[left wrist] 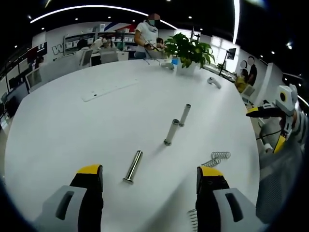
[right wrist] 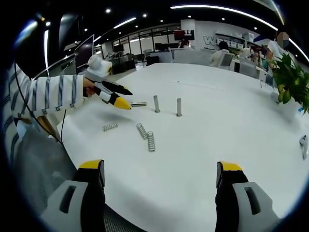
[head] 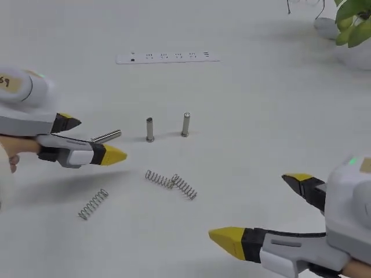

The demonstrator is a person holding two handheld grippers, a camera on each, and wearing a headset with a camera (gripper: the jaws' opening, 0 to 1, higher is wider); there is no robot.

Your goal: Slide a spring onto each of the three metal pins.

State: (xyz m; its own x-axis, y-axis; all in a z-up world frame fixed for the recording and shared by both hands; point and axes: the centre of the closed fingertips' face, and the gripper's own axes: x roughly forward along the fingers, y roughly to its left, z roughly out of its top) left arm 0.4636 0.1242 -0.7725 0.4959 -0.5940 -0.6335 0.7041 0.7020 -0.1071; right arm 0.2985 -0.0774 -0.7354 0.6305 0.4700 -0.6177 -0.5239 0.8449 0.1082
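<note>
I am holding my left gripper [head: 94, 139] with its jaws spread wide and gripping nothing. The fallen pin [head: 107, 136] is lying on the white table [head: 261, 116] in the gap between them, untouched as far as the left gripper view shows. My right gripper [head: 259, 205] is hovering well to the right of that pin and nearer to me, equally wide and empty.

Two more pins are standing just to the right of the fallen pin: the nearer upright pin [head: 149, 129] and the farther upright pin [head: 185, 124]. None is wearing a spring. The lone spring [head: 93, 204] is lying on my side of the fallen pin. The second spring [head: 158, 178] and third spring [head: 184, 186] are lying to its right and towards me, seemingly touching end to end.

I am expecting trouble from the fallen pin first. It is round, so jaws closing off-centre could roll or squirt it into the nearer upright pin and topple that. The touching springs may be hooked together and come up as one. Any spring squeezed hard could buckle or flick away.

For writing, a round label on my left gripper is showing what looks like "69". A large "W" is starting a word on the far wall, the rest unreadable. The marks on the power strip [head: 167, 57] beyond the fallen pin are too small to read.
</note>
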